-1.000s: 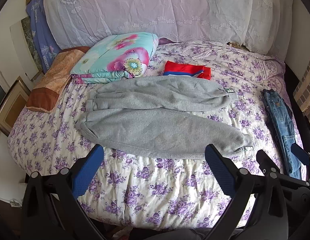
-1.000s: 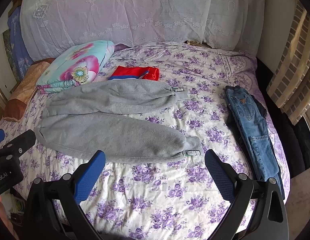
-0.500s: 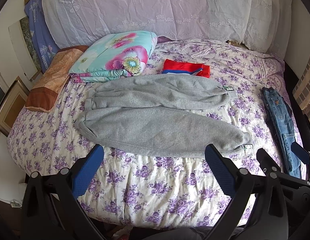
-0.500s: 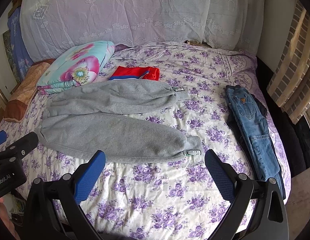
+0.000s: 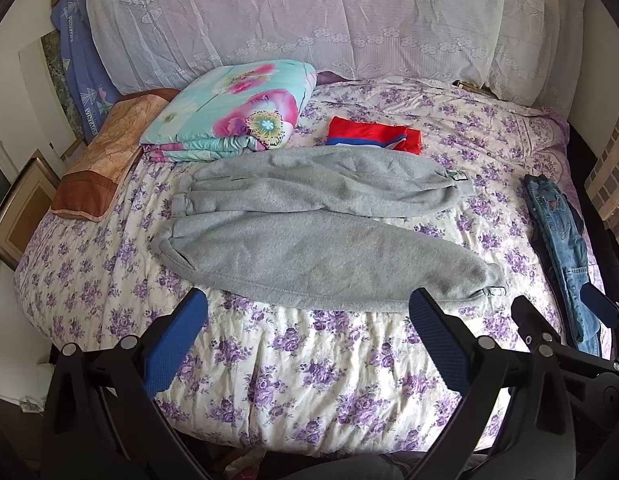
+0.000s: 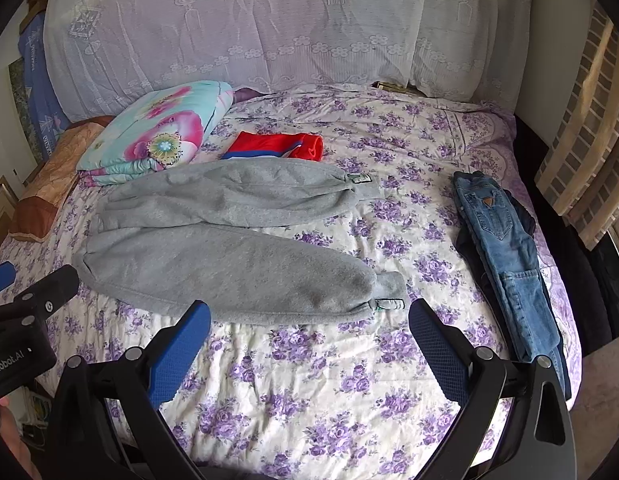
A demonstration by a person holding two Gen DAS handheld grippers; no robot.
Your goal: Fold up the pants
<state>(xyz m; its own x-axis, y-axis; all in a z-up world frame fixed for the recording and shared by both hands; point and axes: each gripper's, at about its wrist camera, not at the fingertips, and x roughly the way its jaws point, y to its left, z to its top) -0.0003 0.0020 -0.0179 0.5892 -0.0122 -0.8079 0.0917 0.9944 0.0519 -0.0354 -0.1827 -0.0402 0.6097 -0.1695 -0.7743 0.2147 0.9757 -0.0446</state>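
In the left wrist view, the left gripper [image 5: 307, 322] hangs above the near edge of the bed [image 5: 309, 380], its blue-padded fingers [image 5: 175, 346] spread wide with nothing between them. The grey pants [image 5: 309, 232] lie flat across the middle of the floral bedspread, waistband to the left, both legs running to the right and parting toward the cuffs. A folded flowered quilt [image 5: 233, 110] sits at the far left, touching the pants' far leg; a folded red garment [image 5: 373, 138] lies just beyond that leg. Blue jeans [image 5: 561, 240] lie along the right side, well apart from the pants. Part of the right gripper [image 5: 569, 332] shows at the near right.

In the right wrist view, the right gripper [image 6: 309, 322] is likewise wide open and empty, above the bedspread [image 6: 349, 380] just near of the near leg's cuff. The pants [image 6: 229, 240] lie left of centre, the quilt [image 6: 157, 132] and red garment [image 6: 277, 146] beyond them, the jeans [image 6: 505, 248] to the right. The left gripper [image 6: 25, 304] shows at the near left edge.
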